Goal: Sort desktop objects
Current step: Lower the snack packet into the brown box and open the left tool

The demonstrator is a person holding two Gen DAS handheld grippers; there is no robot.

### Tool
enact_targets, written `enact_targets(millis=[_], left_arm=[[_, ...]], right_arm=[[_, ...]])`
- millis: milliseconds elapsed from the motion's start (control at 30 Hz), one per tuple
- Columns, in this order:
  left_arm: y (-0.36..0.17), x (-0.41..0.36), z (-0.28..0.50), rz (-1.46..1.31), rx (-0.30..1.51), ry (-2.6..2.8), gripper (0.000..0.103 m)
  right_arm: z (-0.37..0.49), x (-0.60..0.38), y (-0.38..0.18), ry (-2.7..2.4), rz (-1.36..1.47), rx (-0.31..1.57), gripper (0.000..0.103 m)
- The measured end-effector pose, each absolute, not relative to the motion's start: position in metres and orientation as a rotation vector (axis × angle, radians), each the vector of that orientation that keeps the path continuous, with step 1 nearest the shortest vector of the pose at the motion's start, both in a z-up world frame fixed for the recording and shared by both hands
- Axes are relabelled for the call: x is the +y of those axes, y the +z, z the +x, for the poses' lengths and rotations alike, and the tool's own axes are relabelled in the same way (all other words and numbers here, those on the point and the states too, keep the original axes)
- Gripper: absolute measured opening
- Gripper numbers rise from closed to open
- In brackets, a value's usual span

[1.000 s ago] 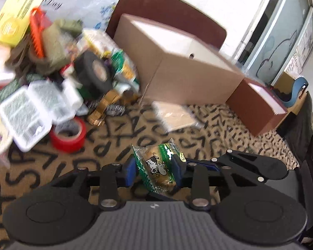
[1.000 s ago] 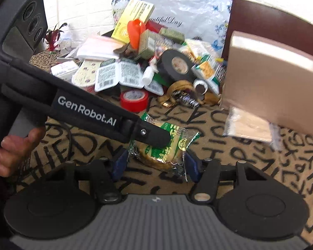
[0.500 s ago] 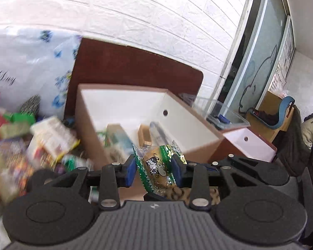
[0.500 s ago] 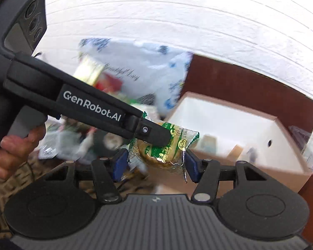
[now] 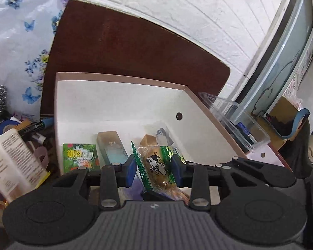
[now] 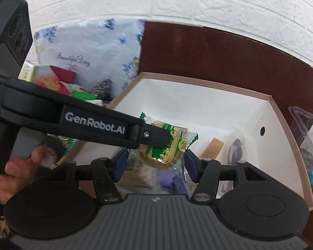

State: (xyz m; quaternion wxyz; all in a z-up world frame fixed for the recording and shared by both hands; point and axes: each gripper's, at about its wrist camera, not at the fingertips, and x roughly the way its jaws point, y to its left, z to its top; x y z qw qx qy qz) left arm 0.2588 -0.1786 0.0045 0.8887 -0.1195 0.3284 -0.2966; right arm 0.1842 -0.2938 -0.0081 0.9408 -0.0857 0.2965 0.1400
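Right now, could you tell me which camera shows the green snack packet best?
The left wrist view: the snack packet faces the lens, cow print clear, clamped in the left tongs. In the right wrist view the packet is partly hidden behind a left finger.

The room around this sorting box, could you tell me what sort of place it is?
Probably a home or small office desk. A white brick-pattern wall stands behind, a glass sliding door is at the right, and a cluttered pile of household bits lies beside the box.
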Motion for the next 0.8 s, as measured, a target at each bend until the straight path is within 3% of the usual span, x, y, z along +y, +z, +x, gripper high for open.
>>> enact_targets(millis=[367, 400, 533, 633, 667, 800], left_arm=[[-0.008, -0.203, 0.307, -0.271, 0.766, -0.609, 0.035], [-0.007, -0.205, 0.307, -0.258, 0.751, -0.597, 0.040], [-0.009, -0.210, 0.310, -0.244, 0.748, -0.555, 0.078], [-0.010, -0.207, 0.314, -0.265, 0.770, -0.539, 0.090], [-0.011, -0.207, 0.314, -0.265, 0.777, -0.522, 0.092], [-0.009, -0.206, 0.314, -0.263, 0.780, -0.493, 0.093]], right_arm=[[0.240, -0.303, -0.014, 0.259, -0.275, 0.687, 0.055], [0.245, -0.304, -0.014, 0.255, -0.270, 0.694, 0.055], [0.252, -0.307, -0.012, 0.242, -0.238, 0.680, 0.056], [0.251, -0.308, -0.013, 0.226, -0.235, 0.659, 0.064], [0.250, -0.308, -0.014, 0.217, -0.235, 0.655, 0.073], [0.246, -0.310, -0.017, 0.190, -0.234, 0.645, 0.083]])
